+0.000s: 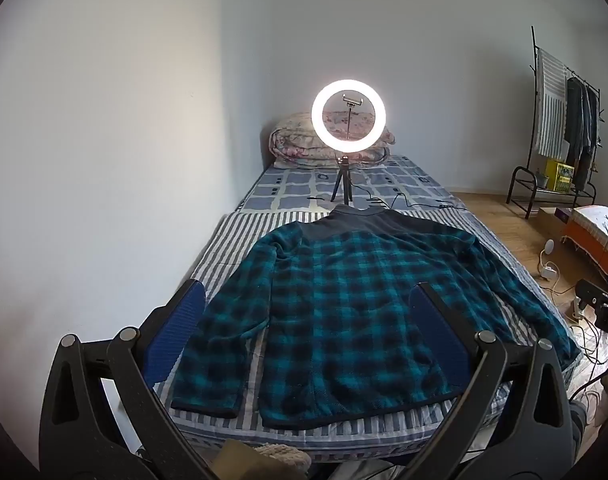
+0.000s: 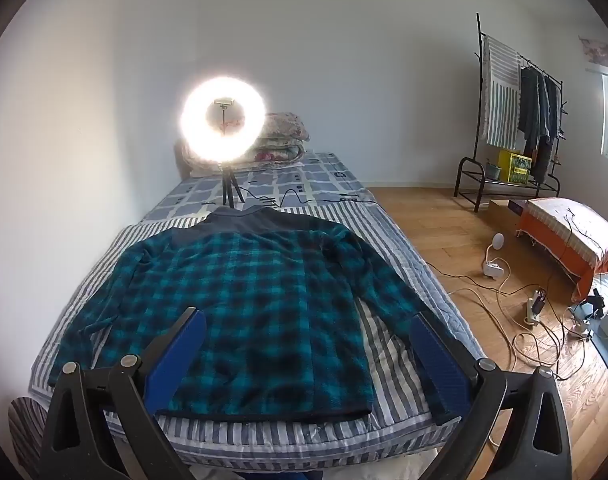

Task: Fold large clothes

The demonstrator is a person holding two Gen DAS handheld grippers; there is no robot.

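A teal and black plaid fleece jacket (image 1: 343,304) with a dark grey yoke lies flat and spread out, sleeves down at its sides, on the striped bed cover (image 1: 232,248). It also shows in the right wrist view (image 2: 248,304). My left gripper (image 1: 307,300) is open and empty, held above the foot of the bed over the jacket's hem. My right gripper (image 2: 307,320) is open and empty, held above the jacket's lower right part. Neither touches the cloth.
A lit ring light (image 1: 349,115) on a small tripod stands on the bed behind the collar, with cables. A folded quilt (image 1: 296,144) lies at the head. Right of the bed are wood floor (image 2: 443,232), cables, a clothes rack (image 2: 515,120) and an orange covered bench (image 2: 571,236).
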